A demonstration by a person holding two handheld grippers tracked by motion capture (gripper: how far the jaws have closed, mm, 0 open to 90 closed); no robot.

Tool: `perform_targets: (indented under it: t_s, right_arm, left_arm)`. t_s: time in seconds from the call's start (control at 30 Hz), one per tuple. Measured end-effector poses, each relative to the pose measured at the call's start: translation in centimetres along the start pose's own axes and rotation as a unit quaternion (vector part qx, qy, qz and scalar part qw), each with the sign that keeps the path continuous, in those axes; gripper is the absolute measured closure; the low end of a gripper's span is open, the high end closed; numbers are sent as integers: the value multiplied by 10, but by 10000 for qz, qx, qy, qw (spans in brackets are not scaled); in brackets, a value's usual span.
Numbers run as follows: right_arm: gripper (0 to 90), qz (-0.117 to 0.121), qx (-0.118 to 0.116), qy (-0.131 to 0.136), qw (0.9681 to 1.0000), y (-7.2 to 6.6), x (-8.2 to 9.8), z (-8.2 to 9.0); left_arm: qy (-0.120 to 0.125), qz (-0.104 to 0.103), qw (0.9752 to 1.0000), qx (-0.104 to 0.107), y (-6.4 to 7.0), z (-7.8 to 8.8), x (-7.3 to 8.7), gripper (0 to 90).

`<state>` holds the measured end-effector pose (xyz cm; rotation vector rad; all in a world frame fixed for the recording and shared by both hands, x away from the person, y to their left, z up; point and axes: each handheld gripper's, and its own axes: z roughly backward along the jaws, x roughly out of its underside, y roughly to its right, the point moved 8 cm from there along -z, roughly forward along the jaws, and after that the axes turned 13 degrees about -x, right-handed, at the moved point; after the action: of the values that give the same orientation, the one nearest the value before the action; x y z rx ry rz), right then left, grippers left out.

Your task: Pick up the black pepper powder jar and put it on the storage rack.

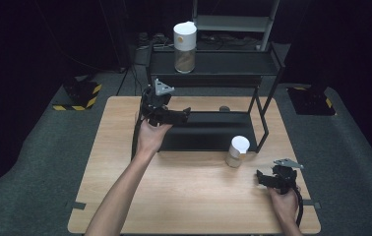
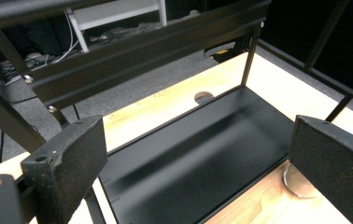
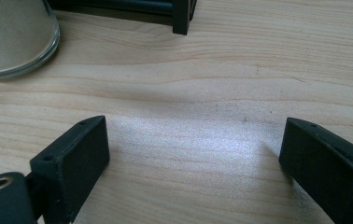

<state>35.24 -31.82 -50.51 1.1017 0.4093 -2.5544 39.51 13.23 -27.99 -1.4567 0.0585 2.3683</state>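
A black two-shelf rack [image 1: 267, 64] stands on the wooden table [image 1: 189, 196]. On its top shelf is a clear jar with a white lid [image 1: 184, 46]. A smaller white-lidded jar [image 1: 236, 151] stands on the table just in front of the lower tray [image 1: 208, 135]. My left gripper [image 1: 185, 114] hovers at the tray's left end, open, with nothing between its fingers. In the left gripper view that gripper [image 2: 198, 149] looks down into the bare tray [image 2: 212, 140]. My right gripper [image 1: 262, 177] rests low near the table's right front, open. In the right gripper view this gripper [image 3: 193, 154] spans bare wood, with the small jar's base [image 3: 11, 37] beyond it.
A round hole [image 1: 224, 108] in the tabletop lies behind the tray. The rack's upright bars [image 1: 259, 105] frame the tray's right end, and one foot [image 3: 181, 16] stands near the small jar. Grey carpet and black-and-yellow floor blocks [image 1: 78, 96] surround the table.
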Motion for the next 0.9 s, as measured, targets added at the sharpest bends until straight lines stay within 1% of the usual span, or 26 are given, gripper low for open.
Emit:
perform_targets:
  t_s: [0.07,0.13,0.17,0.37,0.43,0.53,0.57,0.63,0.67,0.7,0.8,0.9]
  right_arm:
    - [77,1,-1,0,10000,0,0,0]
    - [77,5,5,0,10000,0,0,0]
    - [77,-3,6,1,10000,0,0,0]
    - [78,-2,6,1,10000,0,0,0]
    - [78,7,6,2,10000,0,0,0]
    - [80,9,10,3,10000,0,0,0]
    - [80,9,10,3,10000,0,0,0]
    - [82,21,9,7,10000,0,0,0]
    - [82,21,9,7,10000,0,0,0]
    - [82,21,9,7,10000,0,0,0]
    - [84,23,9,8,10000,0,0,0]
    - [84,23,8,8,10000,0,0,0]
  left_arm:
    - [19,-64,10000,18,3,-1,7,55]
    - [10,-71,10000,39,4,-2,9,63]
    - [-7,-87,9999,51,4,-3,15,63]
    - [-50,-54,10000,67,5,-5,25,63]
    - [-77,-45,9999,92,6,-7,32,63]
    - [-75,-106,9999,21,10,-7,39,63]
    - [-75,-106,9999,21,10,-7,39,63]
    - [-93,-124,9999,60,14,-9,45,63]
    - [-139,-146,9998,88,16,-11,49,63]
    - [-139,-146,9998,88,16,-11,49,62]
    - [-206,-73,9997,137,18,-16,58,61]
    - [-256,-56,9996,130,19,-19,65,61]
